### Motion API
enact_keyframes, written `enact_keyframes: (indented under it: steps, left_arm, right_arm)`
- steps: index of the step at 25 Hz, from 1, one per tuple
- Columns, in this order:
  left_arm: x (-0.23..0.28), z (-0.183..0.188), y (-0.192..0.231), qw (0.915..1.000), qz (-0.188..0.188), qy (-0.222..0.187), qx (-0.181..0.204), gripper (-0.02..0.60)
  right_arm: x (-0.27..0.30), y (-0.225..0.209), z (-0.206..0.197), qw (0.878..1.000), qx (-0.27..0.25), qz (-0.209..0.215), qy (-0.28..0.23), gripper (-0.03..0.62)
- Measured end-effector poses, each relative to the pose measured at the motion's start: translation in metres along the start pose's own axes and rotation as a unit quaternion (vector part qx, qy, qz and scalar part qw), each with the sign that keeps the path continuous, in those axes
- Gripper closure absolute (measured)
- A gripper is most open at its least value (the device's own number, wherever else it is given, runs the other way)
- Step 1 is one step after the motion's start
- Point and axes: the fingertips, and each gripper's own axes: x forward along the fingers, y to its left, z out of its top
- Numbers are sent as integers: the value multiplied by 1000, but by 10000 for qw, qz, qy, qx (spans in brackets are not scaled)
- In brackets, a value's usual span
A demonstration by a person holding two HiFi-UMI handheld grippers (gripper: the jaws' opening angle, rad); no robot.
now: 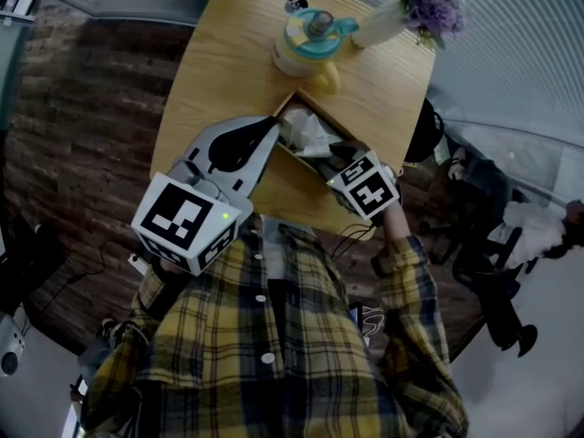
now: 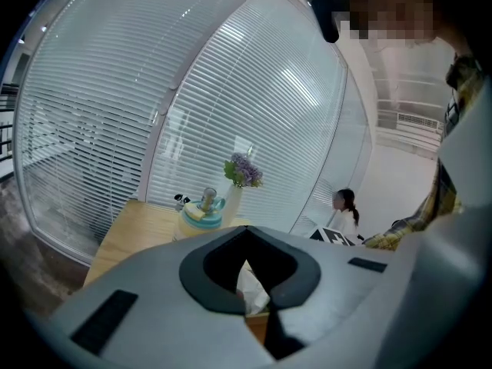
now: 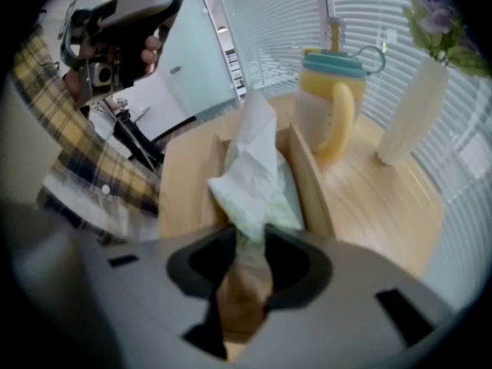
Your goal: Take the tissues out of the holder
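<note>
A light wooden tissue holder (image 1: 294, 177) lies on the wooden table (image 1: 219, 62), with crumpled white tissues (image 1: 306, 130) sticking out of its top. My right gripper (image 1: 336, 161) reaches into the holder from its right end. In the right gripper view the tissue (image 3: 250, 167) stands up out of the holder (image 3: 184, 183), and its lower end hangs between the open jaws of my right gripper (image 3: 250, 233). My left gripper (image 1: 272, 123) is shut, its tips at the holder's far left corner. Through its jaw ring (image 2: 246, 231) a bit of tissue (image 2: 252, 289) shows.
Behind the holder stands a yellow cup with a teal lid and handle (image 1: 310, 44). A white vase of purple flowers (image 1: 401, 12) is at the table's far right, a small figurine (image 1: 295, 1) at the back edge. A person (image 2: 342, 210) sits beyond the table.
</note>
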Motion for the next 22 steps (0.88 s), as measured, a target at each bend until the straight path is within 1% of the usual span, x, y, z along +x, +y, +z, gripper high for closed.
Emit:
enact_keyframes:
  steps: [2, 3, 4, 7, 14, 22]
  left_arm:
    - [-1, 1, 0, 10000, 10, -17, 6, 574]
    - [-1, 1, 0, 10000, 12, -25, 11, 574]
    - [-2, 1, 0, 10000, 14, -32, 12, 574]
    - [-3, 2, -1, 10000, 17, -53, 14, 574]
    - [-4, 5, -3, 9999, -18, -100, 70, 574]
    - [-2, 14, -16, 9996, -173, -170, 176, 574]
  right_arm:
    - [-1, -2, -1, 9999, -60, -115, 17, 524]
    - [-1, -3, -2, 9998, -101, -170, 26, 550]
    - [-1, -4, -3, 9997, -127, -196, 31, 561]
    - [-1, -2, -3, 9997, -141, -187, 12, 573]
    - [-9, -1, -2, 9996, -103, -261, -74, 577]
    - [-29, 3, 1, 9979, -203, -541, -282, 577]
